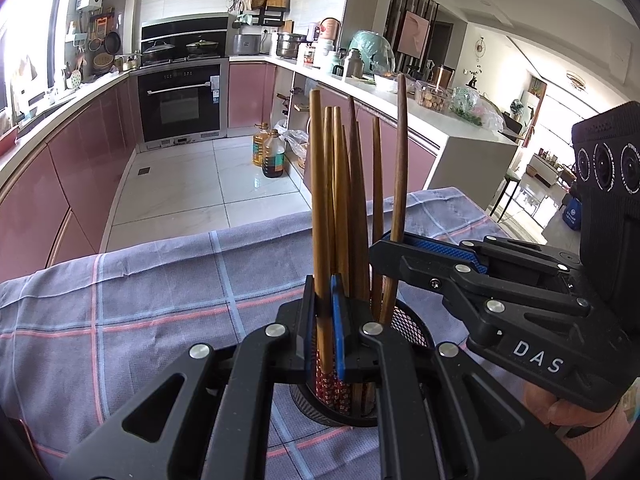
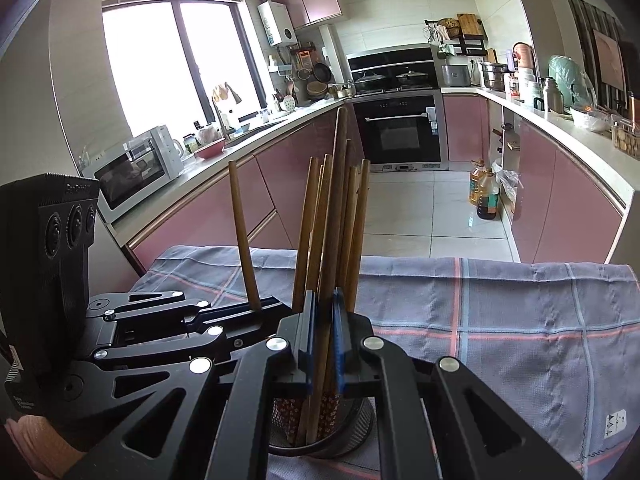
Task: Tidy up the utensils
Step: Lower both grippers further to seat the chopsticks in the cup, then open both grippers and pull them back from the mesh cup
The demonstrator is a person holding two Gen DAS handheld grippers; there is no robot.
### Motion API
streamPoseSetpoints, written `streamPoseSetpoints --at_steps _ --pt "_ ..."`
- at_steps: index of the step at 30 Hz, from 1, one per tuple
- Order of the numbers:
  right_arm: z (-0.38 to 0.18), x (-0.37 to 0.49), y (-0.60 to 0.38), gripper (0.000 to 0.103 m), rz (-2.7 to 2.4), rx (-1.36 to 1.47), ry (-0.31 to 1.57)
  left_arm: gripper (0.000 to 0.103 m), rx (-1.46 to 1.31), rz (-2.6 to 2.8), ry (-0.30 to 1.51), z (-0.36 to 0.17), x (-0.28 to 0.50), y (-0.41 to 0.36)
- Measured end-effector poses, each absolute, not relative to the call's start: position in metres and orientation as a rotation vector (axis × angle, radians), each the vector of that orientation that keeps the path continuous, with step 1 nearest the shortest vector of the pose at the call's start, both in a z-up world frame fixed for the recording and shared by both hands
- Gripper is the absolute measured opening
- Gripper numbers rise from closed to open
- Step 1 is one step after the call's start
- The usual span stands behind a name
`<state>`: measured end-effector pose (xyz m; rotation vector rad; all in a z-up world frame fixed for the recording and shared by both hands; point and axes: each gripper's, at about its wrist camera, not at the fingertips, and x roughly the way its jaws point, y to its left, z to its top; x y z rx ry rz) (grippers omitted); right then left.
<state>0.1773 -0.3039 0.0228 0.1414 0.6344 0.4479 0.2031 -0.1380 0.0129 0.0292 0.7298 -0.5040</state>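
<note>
A black mesh holder (image 1: 414, 330) (image 2: 362, 420) stands on the checked tablecloth (image 1: 160, 300) with several wooden chopsticks (image 1: 352, 200) (image 2: 356, 232) upright in it. My left gripper (image 1: 325, 308) (image 2: 260, 306) is shut on one light-brown chopstick (image 1: 318, 184) (image 2: 240, 232), held upright at the holder's left rim. My right gripper (image 2: 323, 320) (image 1: 390, 246) is shut on a darker, taller chopstick (image 2: 339, 168) (image 1: 400, 152), whose lower end reaches down into the holder. The two grippers flank the bundle closely. A hand shows under each gripper's handle.
The cloth-covered table (image 2: 500, 320) ends at a far edge over a tiled kitchen floor. Two oil bottles (image 1: 272, 152) (image 2: 486, 192) stand on the floor by the right counter. Pink cabinets, an oven (image 1: 180, 104) and crowded counters ring the room.
</note>
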Motion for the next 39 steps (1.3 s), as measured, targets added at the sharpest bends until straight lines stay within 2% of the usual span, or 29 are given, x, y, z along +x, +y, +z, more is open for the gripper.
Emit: streamPoseSetpoints --at_steps 6,11,25,28,34,36,39 --pt "0.022 0.179 -0.303 0.008 0.439 0.144 0.635 0.009 0.022 -0.505 0.731 0.01 0.204 -0.136" --pt "0.023 0.179 -0.302 0.008 0.433 0.147 0.63 0.017 0.026 -0.506 0.728 0.01 0.201 -0.135" --pt "0.02 0.177 -0.304 0.008 0.445 0.153 0.641 0.017 0.022 -0.508 0.742 0.007 0.201 -0.136" --pt "0.019 0.174 -0.306 0.009 0.447 0.155 0.642 0.026 0.022 -0.506 0.741 0.006 0.2 -0.135" --pt "0.019 0.166 -0.307 0.02 0.445 0.158 0.63 0.035 0.023 -0.49 0.712 0.008 0.194 -0.131" --pt "0.019 0.164 -0.308 0.023 0.445 0.16 0.628 0.043 0.022 -0.478 0.699 0.008 0.19 -0.127" --pt "0.018 0.16 -0.309 0.027 0.447 0.164 0.624 0.048 0.019 -0.46 0.678 0.009 0.183 -0.12"
